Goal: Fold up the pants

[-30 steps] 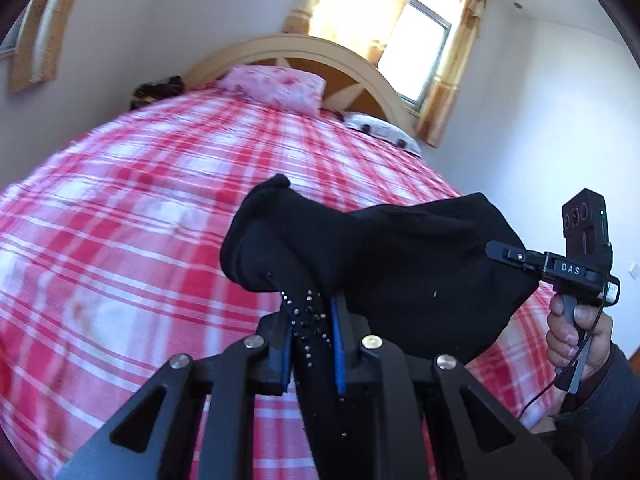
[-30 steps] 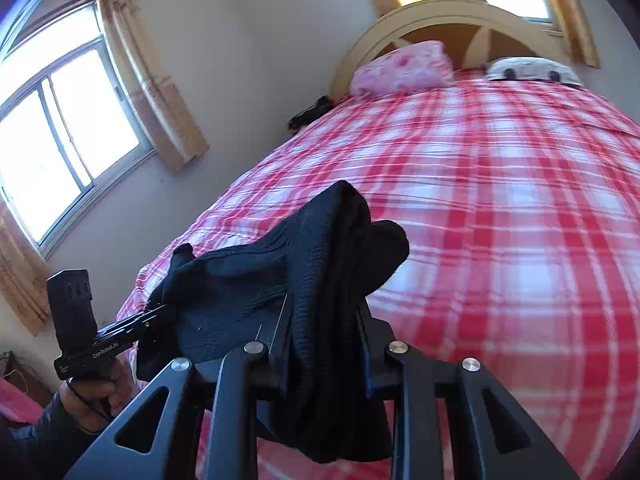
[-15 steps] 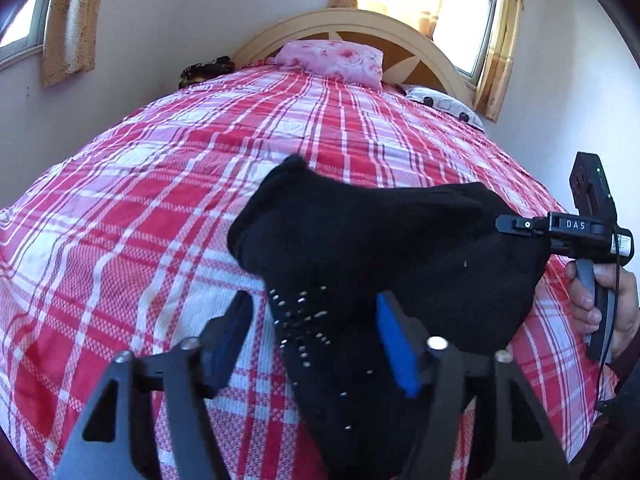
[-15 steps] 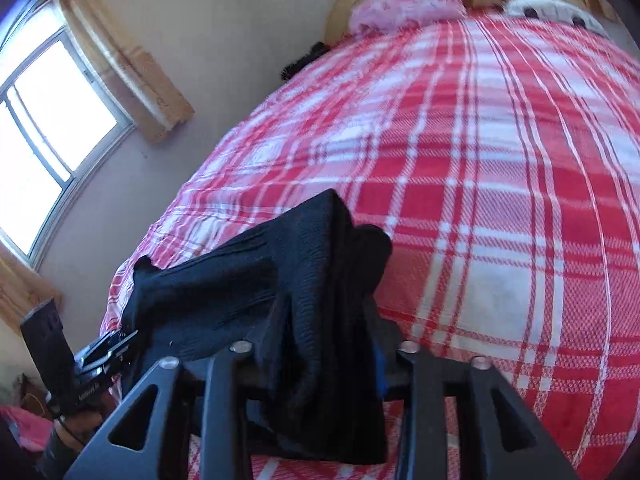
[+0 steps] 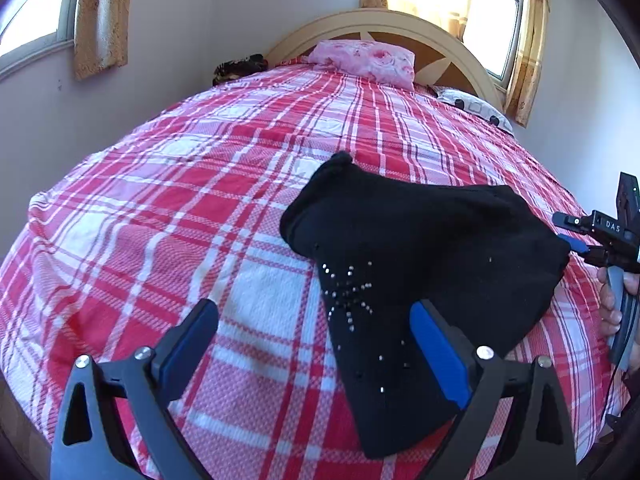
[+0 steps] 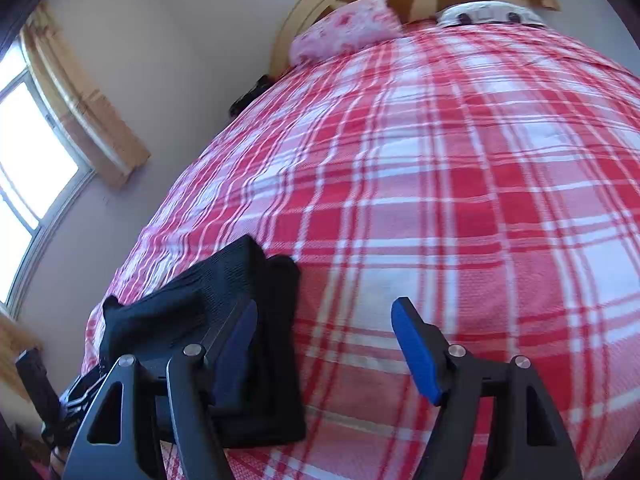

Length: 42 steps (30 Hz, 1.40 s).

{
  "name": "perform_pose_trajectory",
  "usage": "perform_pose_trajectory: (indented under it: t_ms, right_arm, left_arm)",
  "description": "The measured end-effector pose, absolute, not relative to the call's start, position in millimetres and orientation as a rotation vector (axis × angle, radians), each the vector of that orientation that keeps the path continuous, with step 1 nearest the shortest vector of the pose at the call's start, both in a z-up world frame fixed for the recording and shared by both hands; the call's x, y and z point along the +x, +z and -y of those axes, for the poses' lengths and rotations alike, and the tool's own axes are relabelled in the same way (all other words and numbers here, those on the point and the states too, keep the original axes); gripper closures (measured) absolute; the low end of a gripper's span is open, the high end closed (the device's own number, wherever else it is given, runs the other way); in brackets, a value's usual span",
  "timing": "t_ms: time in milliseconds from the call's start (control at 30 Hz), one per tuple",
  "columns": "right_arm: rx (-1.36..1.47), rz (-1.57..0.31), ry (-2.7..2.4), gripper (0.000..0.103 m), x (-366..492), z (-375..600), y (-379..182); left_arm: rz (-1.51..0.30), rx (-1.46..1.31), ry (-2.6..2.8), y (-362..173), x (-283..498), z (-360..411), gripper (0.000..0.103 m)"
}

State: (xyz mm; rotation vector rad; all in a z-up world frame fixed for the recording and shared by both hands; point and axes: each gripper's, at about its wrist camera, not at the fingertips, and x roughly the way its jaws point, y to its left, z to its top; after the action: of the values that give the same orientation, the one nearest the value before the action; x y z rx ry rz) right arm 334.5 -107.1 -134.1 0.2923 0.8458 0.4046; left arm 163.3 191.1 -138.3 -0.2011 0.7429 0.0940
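The black pants [image 5: 420,264], with small silver studs, lie folded in a bundle on the red plaid bed [image 5: 200,200] near its front edge. My left gripper [image 5: 316,344] is open and empty; its right finger rests against the pants. My right gripper [image 6: 324,340] is open and empty, with the pants [image 6: 224,320] lying under and beside its left finger. The right gripper also shows at the right edge of the left wrist view [image 5: 600,236], just beside the bundle.
A pink floral pillow [image 5: 364,62] and a white spotted pillow [image 5: 472,106] lie at the wooden headboard [image 5: 400,26]. A dark item [image 5: 240,68] sits at the bed's far left corner. Curtained windows stand on the walls. The bed edge runs close in front.
Both grippers have opened and let go of the pants, which have dropped from being held up onto the bed. Both grippers have drawn back slightly.
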Motion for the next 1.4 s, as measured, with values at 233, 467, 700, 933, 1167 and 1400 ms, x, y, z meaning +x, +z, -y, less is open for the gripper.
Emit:
perform_pose_trajectory:
  t_ms: [233,467,700,933,1167,1400]
  right_arm:
    - [0.33,-0.785,0.36,0.032,297.9,128.9,-121.4]
    - [0.341,-0.686,0.386,0.032,226.6,126.4,-96.0]
    - [0.283,-0.62,0.368,0.032,163.8,117.5,-72.8]
    - [0.193,-0.542,0.379,0.032,118.9,97.9,-51.9]
    - [0.135,-0.507,0.394,0.032,99.8,80.1,-37.6]
    - [0.123,-0.508,0.393,0.032,93.1,75.9,-36.8]
  left_arm:
    - [-0.664,-0.166,0.103,-113.6,134.5,-180.4,0.004]
    - [-0.594,-0.123,0.077,-84.4,109.7,-157.2,0.004]
    - [-0.545,-0.137,0.027,-63.2,89.3,-141.7,0.004]
    - [-0.516,-0.152,0.017,-52.2,76.9,-138.8,0.004]
    - [-0.499,-0.158,0.017,-48.4,68.0,-137.6,0.004]
    - [-0.481,-0.155,0.007,-42.2,62.6,-133.7,0.004]
